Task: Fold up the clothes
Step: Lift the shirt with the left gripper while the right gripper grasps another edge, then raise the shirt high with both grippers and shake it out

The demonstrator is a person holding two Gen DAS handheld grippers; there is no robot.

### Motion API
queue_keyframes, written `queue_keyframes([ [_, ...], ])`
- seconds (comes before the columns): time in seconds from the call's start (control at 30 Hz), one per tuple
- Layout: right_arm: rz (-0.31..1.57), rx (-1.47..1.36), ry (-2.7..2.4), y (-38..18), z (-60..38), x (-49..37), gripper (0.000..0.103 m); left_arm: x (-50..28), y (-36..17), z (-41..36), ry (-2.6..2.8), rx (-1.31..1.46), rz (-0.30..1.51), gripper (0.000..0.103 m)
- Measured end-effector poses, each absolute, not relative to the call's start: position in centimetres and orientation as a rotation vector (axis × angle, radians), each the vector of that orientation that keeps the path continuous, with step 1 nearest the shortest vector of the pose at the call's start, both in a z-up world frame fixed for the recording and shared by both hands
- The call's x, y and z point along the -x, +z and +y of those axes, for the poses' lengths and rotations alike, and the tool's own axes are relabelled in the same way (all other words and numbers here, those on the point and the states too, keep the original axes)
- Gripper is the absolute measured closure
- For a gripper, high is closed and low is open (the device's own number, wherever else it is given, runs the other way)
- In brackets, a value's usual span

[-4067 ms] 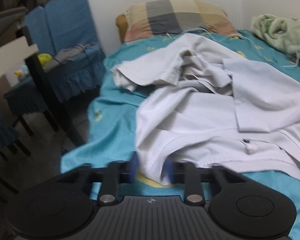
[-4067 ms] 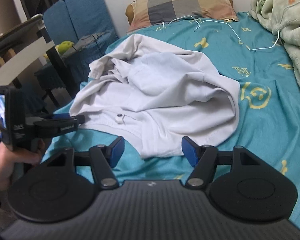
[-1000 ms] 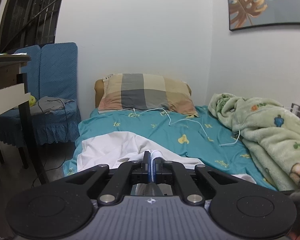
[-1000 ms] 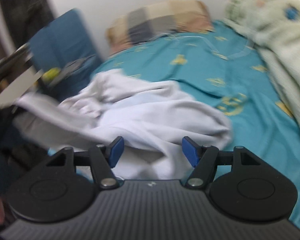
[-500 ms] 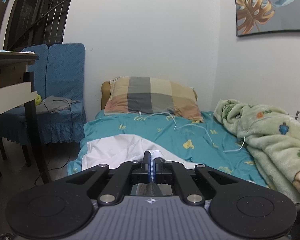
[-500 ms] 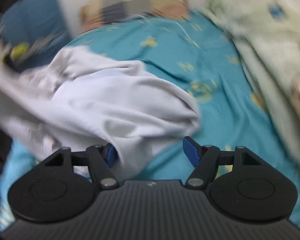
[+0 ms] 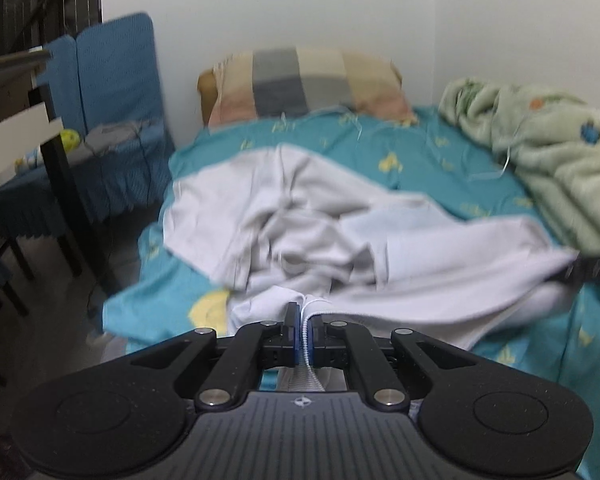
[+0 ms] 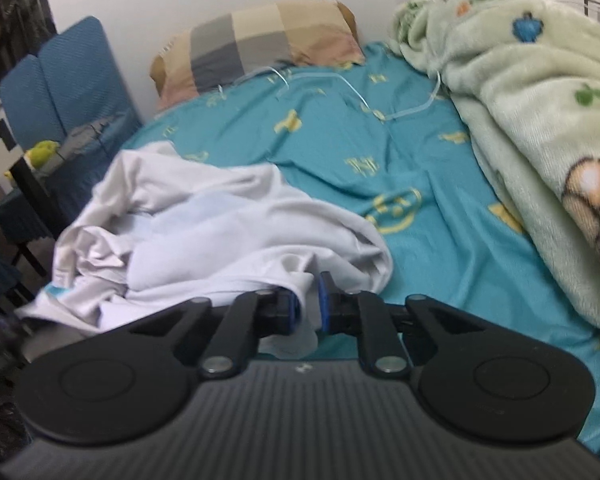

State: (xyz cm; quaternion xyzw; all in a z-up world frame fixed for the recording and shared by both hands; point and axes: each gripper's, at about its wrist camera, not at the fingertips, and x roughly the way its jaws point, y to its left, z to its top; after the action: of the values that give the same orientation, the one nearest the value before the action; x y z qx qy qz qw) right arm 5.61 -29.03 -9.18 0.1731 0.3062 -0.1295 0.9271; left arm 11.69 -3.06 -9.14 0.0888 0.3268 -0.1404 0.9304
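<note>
A blue chair stands past the left edge of the bed. The left tongs are pinched tight on a ribbed edge of the white shirt. The shirt is soft and rumpled, heaped by the bed's near edge, toward the left. The right tongs are nearly closed, with a fold of the shirt between them. A checked pillow sits at the far edge. A fuzzy green blanket is piled along the right edge.
</note>
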Motion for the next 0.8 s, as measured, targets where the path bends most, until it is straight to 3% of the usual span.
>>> queue_keyframes([
  [0.3,0.561,-0.434,-0.213,-7.7,-29.7,-4.8,0.093,-11.0,-11.1,-4.1,-0.224,-0.272,0.764,0.067],
  [0.5,0.468,-0.393,-0.18,-6.0,-28.9,-3.8,0.094,-11.1,-12.7,-4.4,-0.171,-0.344,0.82,0.065],
  [0.57,0.416,-0.36,-0.163,-5.0,-28.3,-3.2,0.094,-11.3,-13.0,-4.3,-0.165,-0.339,0.829,0.068],
  [0.7,0.395,-0.296,-0.177,-4.4,-27.8,-3.1,0.094,-11.2,-12.1,-3.7,-0.162,-0.287,0.78,0.096],
  [0.8,0.433,-0.262,-0.212,-4.6,-27.9,-3.5,0.094,-11.2,-10.5,-3.0,-0.141,-0.22,0.701,0.099],
])
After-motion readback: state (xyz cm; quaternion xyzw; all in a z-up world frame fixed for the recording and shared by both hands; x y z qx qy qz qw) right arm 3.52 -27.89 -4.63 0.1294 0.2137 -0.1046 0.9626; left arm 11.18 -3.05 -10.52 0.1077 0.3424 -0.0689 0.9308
